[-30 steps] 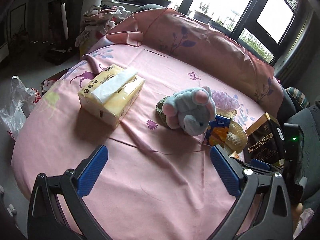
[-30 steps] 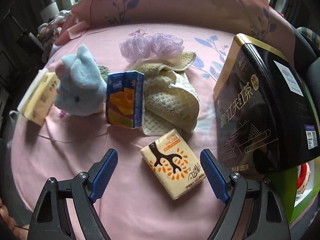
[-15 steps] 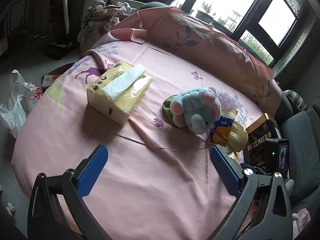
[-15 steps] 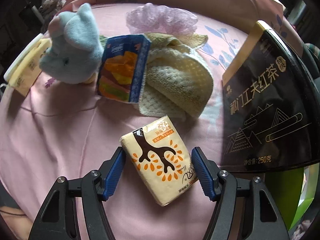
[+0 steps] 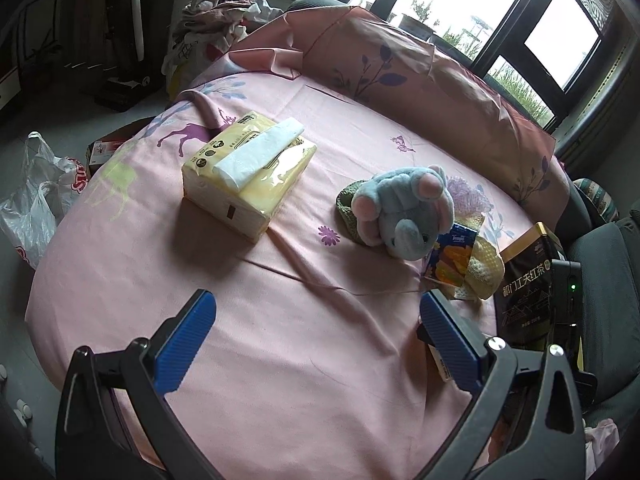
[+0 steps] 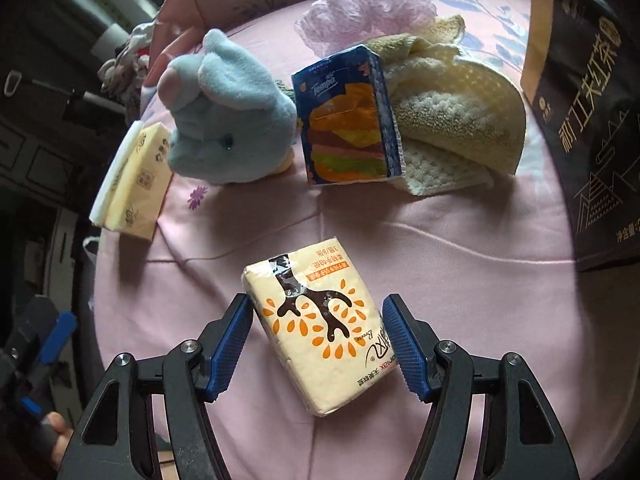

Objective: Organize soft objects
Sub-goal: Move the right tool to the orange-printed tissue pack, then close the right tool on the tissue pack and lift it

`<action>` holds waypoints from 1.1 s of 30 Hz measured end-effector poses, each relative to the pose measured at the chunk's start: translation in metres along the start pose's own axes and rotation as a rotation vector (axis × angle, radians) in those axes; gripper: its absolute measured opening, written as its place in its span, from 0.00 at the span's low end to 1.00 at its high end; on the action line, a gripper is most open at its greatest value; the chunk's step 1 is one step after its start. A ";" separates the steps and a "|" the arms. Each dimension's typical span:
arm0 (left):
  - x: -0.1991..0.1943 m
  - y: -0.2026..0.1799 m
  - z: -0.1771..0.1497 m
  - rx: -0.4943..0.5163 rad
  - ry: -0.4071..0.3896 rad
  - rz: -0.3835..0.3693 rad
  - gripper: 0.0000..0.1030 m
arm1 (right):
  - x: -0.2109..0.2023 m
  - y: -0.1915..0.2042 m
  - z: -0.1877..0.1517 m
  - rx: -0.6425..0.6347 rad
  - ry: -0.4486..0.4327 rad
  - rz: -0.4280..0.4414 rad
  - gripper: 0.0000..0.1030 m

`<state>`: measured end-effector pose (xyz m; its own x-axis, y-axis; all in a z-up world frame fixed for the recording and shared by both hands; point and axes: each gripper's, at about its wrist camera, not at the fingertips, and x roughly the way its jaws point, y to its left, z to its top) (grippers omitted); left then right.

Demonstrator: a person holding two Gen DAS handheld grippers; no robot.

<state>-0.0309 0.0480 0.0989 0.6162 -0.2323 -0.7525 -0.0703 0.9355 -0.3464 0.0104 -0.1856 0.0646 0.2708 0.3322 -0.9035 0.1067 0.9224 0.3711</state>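
Room: big windows with plants outside stand behind a round bed [image 5: 280,360] in a pink sheet with purple flowers and deer.
Right jaws: my right gripper [image 6: 316,344] has the small orange-tree tissue pack [image 6: 320,332] between its blue pads; the pads are at its sides, and I think they are just pinching it.
Left jaws: my left gripper [image 5: 316,344] is wide apart, holding nothing, over bare sheet.
Done: not much that I can see; I think the sorting has only started.
Left to do: the blue plush elephant [image 6: 228,120], the cream towel [image 6: 460,128], the purple net ball [image 6: 368,8], the burger tissue pack [image 6: 348,120] and the big yellow tissue pack [image 5: 248,172] lie loose.
Writing: burger pack says "Tempo"; the black box [image 6: 592,120] has gold Chinese words.
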 end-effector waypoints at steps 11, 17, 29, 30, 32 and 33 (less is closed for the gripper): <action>0.032 -0.031 -0.018 0.059 0.134 -0.004 0.81 | -0.038 -0.019 0.001 0.049 -0.041 0.157 0.67; 0.062 -0.060 -0.040 0.088 0.287 -0.136 0.54 | -0.036 -0.021 0.003 0.013 -0.044 0.172 0.60; 0.098 -0.093 -0.051 0.155 0.396 -0.170 0.41 | 0.000 -0.031 0.007 0.034 0.100 0.211 0.45; 0.099 -0.095 -0.051 0.165 0.393 -0.165 0.41 | 0.002 -0.032 0.008 0.038 0.102 0.204 0.45; 0.098 -0.100 -0.051 0.196 0.379 -0.154 0.40 | 0.008 -0.034 0.009 0.055 0.115 0.216 0.45; 0.098 -0.102 -0.051 0.206 0.372 -0.148 0.40 | 0.008 -0.035 0.009 0.055 0.110 0.218 0.45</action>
<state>-0.0029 -0.0834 0.0316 0.2813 -0.4123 -0.8665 0.1785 0.9097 -0.3749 0.0173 -0.2168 0.0464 0.1873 0.5448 -0.8174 0.1099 0.8152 0.5686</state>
